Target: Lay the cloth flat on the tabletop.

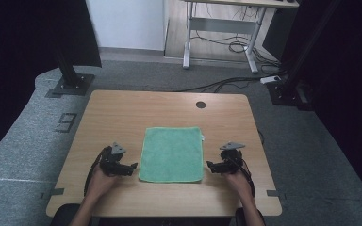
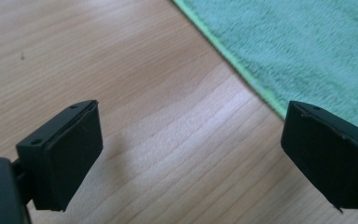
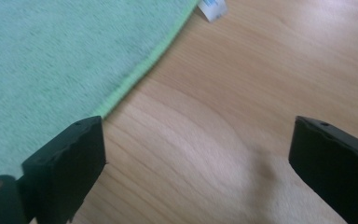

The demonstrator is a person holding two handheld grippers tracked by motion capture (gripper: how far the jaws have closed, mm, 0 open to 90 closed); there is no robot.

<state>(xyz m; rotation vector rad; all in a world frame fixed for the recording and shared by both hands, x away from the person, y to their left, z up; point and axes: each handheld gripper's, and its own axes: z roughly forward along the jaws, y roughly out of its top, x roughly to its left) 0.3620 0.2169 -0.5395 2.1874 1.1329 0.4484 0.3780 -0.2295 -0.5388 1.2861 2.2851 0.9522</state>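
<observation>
High view: cloth (image 1: 172, 154) flat near surface's (image 1: 122, 113) front edge; left tongs (image 1: 131, 168) and right tongs (image 1: 210, 166) released, empty, flanking it, likely poised for its side edges.

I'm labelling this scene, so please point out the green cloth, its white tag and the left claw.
green cloth (image 1: 172, 154), high view, middle of its flat surface.
white tag (image 3: 213, 9), right gripper view, on the label at the cloth's edge.
left claw (image 1: 133, 168), high view, midway between its open fingertips.

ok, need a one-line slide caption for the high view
Square green terry cloth lies flat on the light wooden table, flanked by the open left gripper and open right gripper.
</observation>
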